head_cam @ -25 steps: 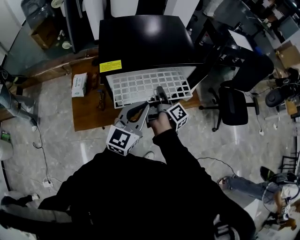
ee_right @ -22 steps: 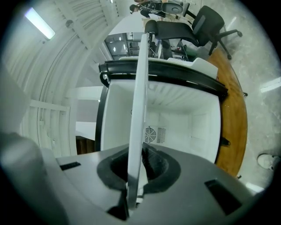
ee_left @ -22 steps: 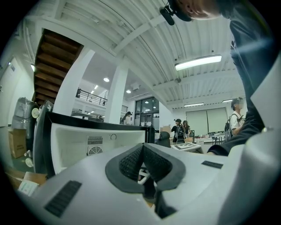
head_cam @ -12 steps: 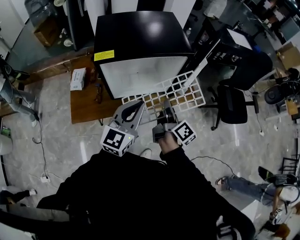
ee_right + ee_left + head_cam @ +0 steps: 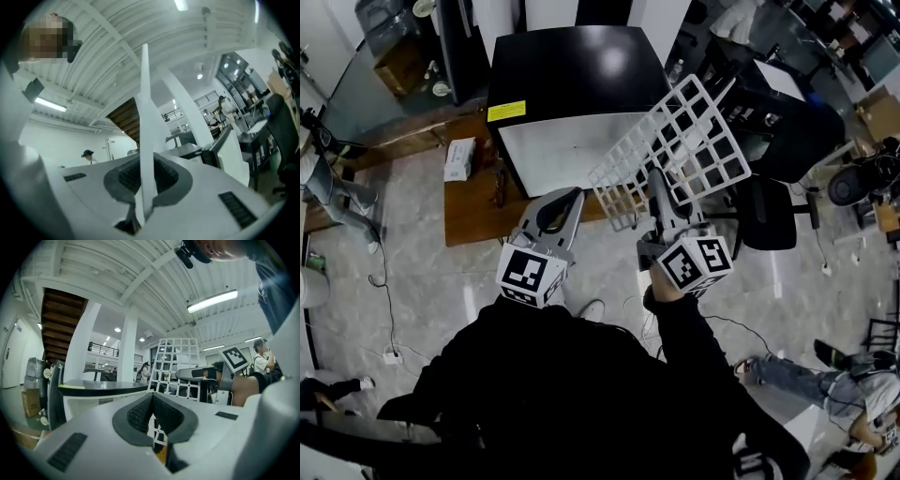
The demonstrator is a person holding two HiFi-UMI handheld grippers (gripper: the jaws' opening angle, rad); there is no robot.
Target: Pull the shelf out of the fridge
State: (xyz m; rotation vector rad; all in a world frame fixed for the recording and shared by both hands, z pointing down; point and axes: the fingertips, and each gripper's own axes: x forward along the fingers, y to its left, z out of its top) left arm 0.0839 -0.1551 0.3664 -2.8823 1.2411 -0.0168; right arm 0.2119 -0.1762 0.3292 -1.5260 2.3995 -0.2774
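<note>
The white grid shelf (image 5: 675, 141) is outside the black fridge (image 5: 572, 66), raised and tilted in the air in front of its right side. My right gripper (image 5: 660, 192) is shut on the shelf's near edge. In the right gripper view the shelf (image 5: 146, 117) shows edge-on, running up from between the pads. My left gripper (image 5: 570, 195) is shut on nothing, in front of the fridge's white open cavity (image 5: 562, 141). In the left gripper view the shelf (image 5: 173, 357) stands ahead to the right, with the fridge (image 5: 93, 394) to the left.
The fridge stands on a low wooden platform (image 5: 473, 211) that also holds a white box (image 5: 459, 157). A black office chair (image 5: 769, 211) stands right of the shelf. Cables run over the tiled floor (image 5: 412, 309). Desks and chairs fill the far right.
The shelf lay flat, part way inside the fridge. My right gripper has drawn it fully out, then swung it up and to the right. The left gripper has barely moved.
</note>
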